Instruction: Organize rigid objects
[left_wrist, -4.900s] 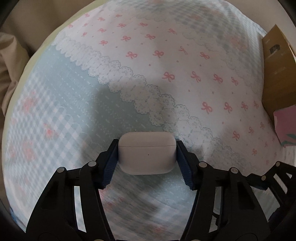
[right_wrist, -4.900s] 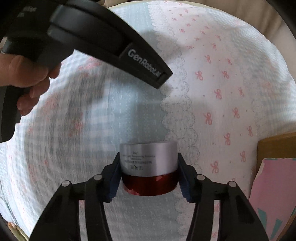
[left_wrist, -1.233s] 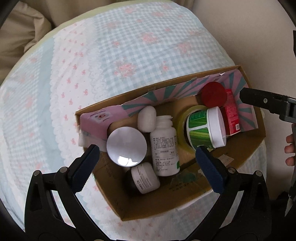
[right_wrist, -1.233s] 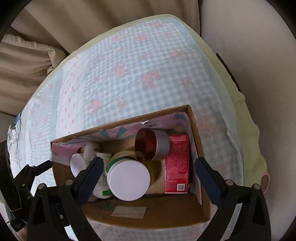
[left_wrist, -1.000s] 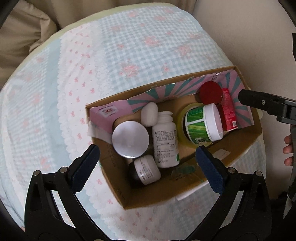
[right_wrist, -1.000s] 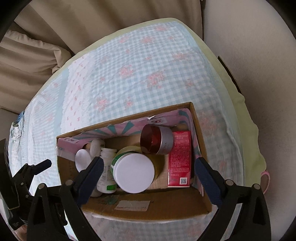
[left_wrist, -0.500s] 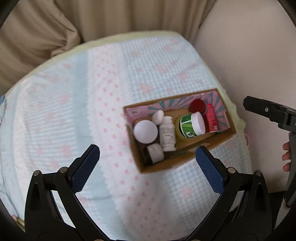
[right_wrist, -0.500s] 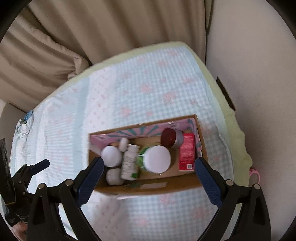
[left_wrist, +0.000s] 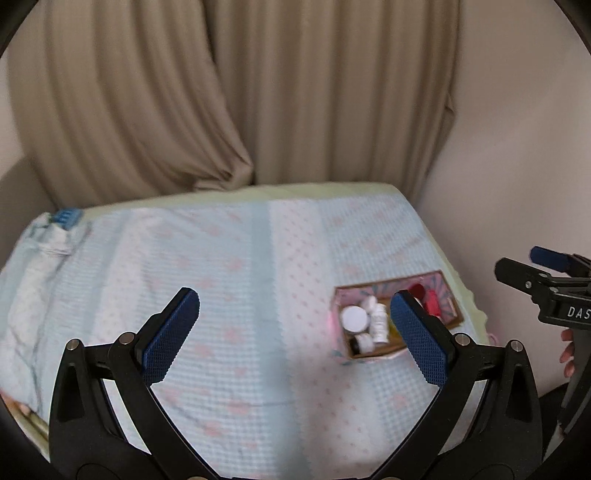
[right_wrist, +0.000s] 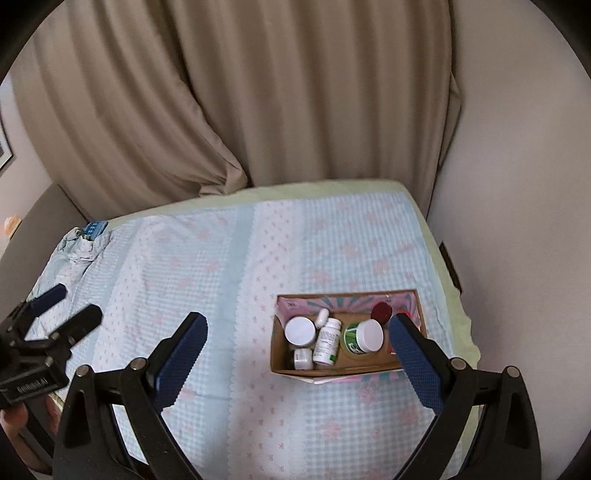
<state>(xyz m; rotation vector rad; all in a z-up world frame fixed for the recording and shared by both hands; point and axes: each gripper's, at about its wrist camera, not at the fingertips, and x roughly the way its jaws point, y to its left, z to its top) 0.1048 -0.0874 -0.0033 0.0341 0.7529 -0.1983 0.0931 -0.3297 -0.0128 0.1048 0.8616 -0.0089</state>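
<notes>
Overhead, both hand-held grippers are held well above a bed (right_wrist: 229, 280) covered with a pale blue and white checked sheet with pink motifs. The left hand-held gripper (left_wrist: 293, 334) is spread wide with nothing between its blue pads (left_wrist: 168, 338), and the right hand-held gripper (right_wrist: 295, 362) is likewise wide apart and empty. A cardboard box (right_wrist: 332, 369) is seen on the bed near its right edge, with a pink patterned lining along the far wall. Inside it, a white-lidded jar (right_wrist: 300, 330) lies at the left, a small jar (right_wrist: 303, 359) just in front of it, a white bottle (right_wrist: 327, 341) beside them, and a small white case (right_wrist: 322, 316) behind the bottle. A green tub (right_wrist: 364, 336) with a white lid is lodged to the right of the bottle, a red-bottomed jar (right_wrist: 381, 312) is behind it, and something red at the far right end is mostly hidden by the right pad. Beige curtains (right_wrist: 258, 92) hang behind the bed, and a wall (right_wrist: 517, 184) is at the right.
</notes>
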